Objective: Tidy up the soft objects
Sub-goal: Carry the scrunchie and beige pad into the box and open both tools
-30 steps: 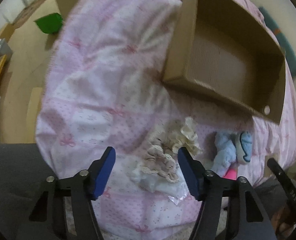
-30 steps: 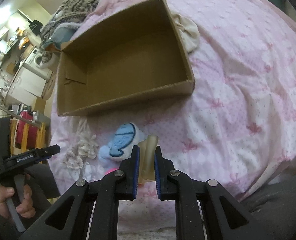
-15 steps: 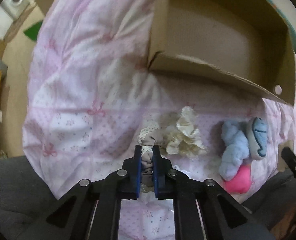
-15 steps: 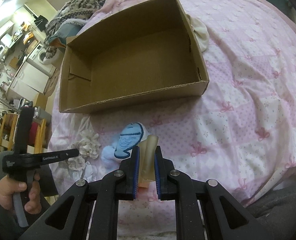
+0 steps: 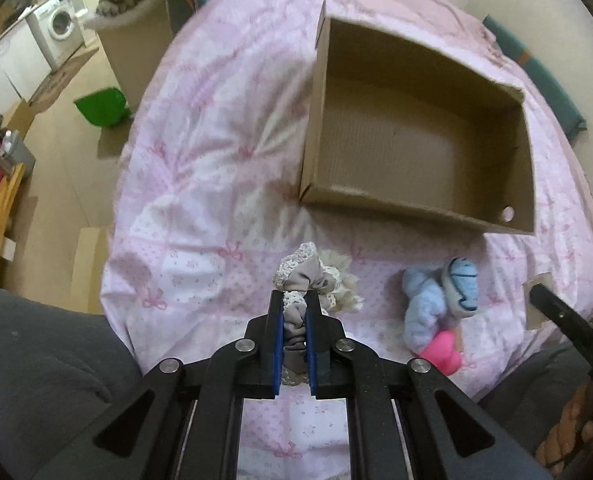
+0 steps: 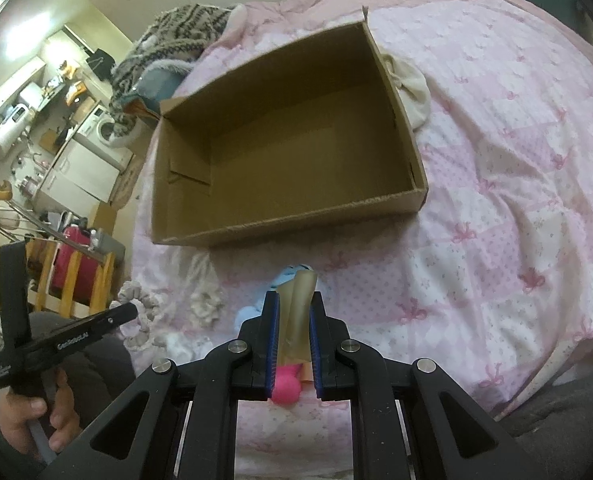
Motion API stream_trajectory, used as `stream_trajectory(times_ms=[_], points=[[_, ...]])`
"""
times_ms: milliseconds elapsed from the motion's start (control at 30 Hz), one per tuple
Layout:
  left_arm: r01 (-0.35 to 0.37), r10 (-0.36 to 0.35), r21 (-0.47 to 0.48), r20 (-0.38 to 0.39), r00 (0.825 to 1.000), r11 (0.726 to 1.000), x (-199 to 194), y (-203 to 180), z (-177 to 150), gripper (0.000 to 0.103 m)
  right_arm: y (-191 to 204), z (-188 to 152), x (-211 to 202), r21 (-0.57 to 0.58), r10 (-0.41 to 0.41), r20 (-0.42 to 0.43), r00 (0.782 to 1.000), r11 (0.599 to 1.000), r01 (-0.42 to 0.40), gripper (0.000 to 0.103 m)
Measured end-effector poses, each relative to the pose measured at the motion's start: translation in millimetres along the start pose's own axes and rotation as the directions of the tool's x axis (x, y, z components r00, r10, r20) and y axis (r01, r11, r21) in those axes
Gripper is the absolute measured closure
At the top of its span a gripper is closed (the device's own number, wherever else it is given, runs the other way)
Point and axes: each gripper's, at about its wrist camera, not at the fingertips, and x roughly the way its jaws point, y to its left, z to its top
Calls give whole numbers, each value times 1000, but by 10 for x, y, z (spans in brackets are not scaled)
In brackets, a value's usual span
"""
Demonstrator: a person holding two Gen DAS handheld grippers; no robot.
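1. Left gripper point(image 5: 294, 300) is clamped on a grey lace-trimmed scrunchie point(image 5: 301, 280), lifted clear of the pink bedspread point(image 5: 200, 200). The fabric bunches between the blue pads, so a slack fold could slip out on the way over.
2. Right gripper point(image 6: 294, 300) is pinched on a tan, rubbery-looking piece point(image 6: 298, 292); what it is, I cannot tell. It stands up above the fingertips, so a tilt may let it slide.
3. Cardboard box point(image 6: 280, 224) sits open and empty just ahead. Its near wall stands up, and a low carry could catch it and shove the box along the soft bedding.
4. Both tools head for the same opening, so crossing paths is the likely clash.
5. Underneath: cream scrunchie point(image 5: 346, 292), blue plush toy point(image 5: 436, 304) and pink toy point(image 5: 444, 350) lie close together near the bed's front edge; a knock could roll them off.
6. Open room: wide bedspread right of the box, a narrower strip left before the drop to the floor.
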Motion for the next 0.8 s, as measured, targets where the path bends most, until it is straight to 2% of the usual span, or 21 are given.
stream_trajectory(times_ms=[200,367,567,800], points=[[26,-28,28,91,995,999,-313,-91,211,94,56,143,-161,-5,23,18,1000,1000,-23,88],[30,-39,60,146,988,998,-397,-223,508,94,138,362,-303,-39,34,72,997,999,-32,88],[29,-46,91,184,982,995,-350,-392,837,94,200,677,-338,-76,33,132,991,997,-23,88],[18,-40,118,191,981,993,-68,-549,1122,94,175,942,-142,-89,-6,165,986,996,21,88]])
